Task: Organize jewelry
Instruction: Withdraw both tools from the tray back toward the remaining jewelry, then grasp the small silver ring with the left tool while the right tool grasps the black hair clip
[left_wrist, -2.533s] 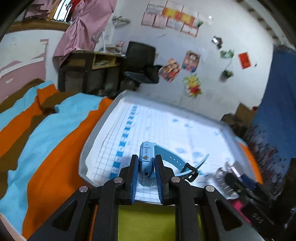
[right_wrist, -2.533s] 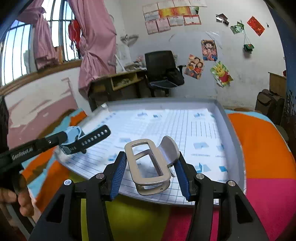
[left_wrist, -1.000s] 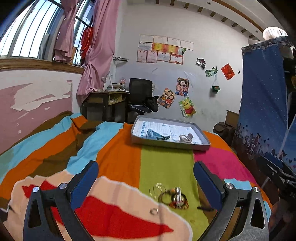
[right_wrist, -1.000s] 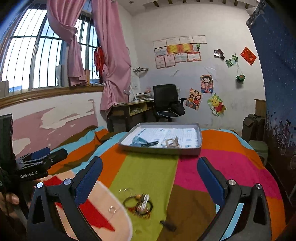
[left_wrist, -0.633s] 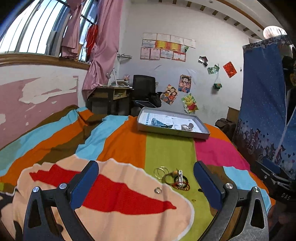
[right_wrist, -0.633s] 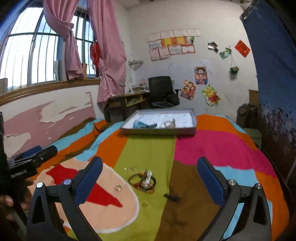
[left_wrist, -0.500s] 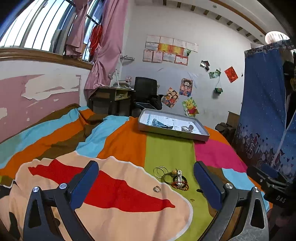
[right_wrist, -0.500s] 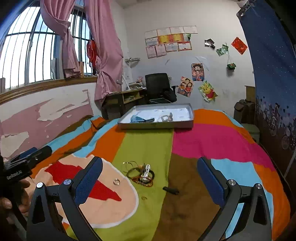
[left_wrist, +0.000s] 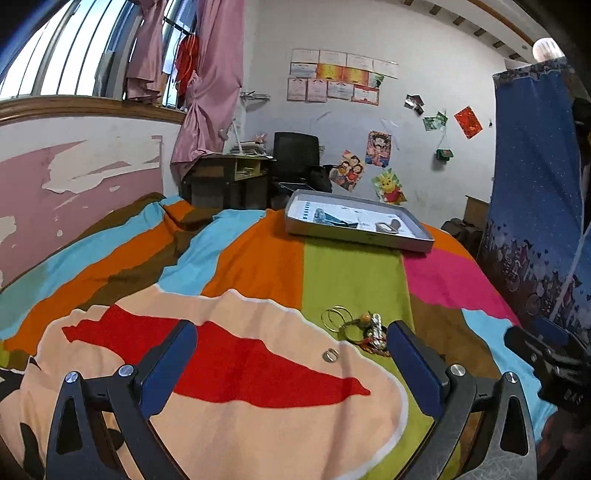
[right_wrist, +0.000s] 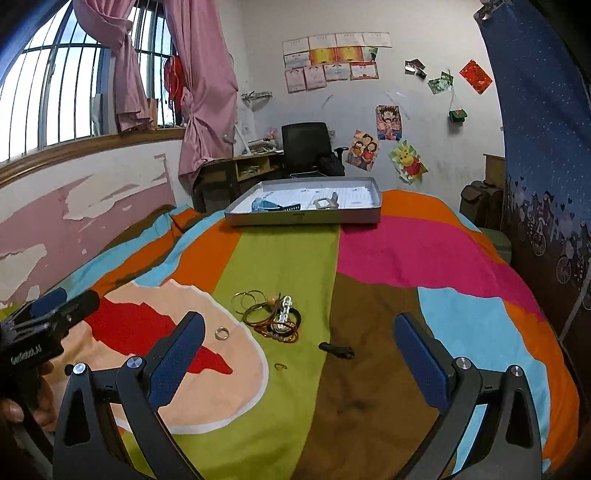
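Both wide open and empty: left gripper, right gripper. Jewelry pile loose on the striped bedspread, tray well beyond, watch inside.

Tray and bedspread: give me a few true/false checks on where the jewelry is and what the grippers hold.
1. Both grippers are open and empty. True: left gripper, right gripper.
2. The blue watch lies in the tray. True.
3. The tray holds nothing but the watch. False: a grey clip lies beside it.
4. The bracelet pile is in the tray. False: it lies on the bedspread's green stripe.
5. A small ring lies apart from the pile. True.
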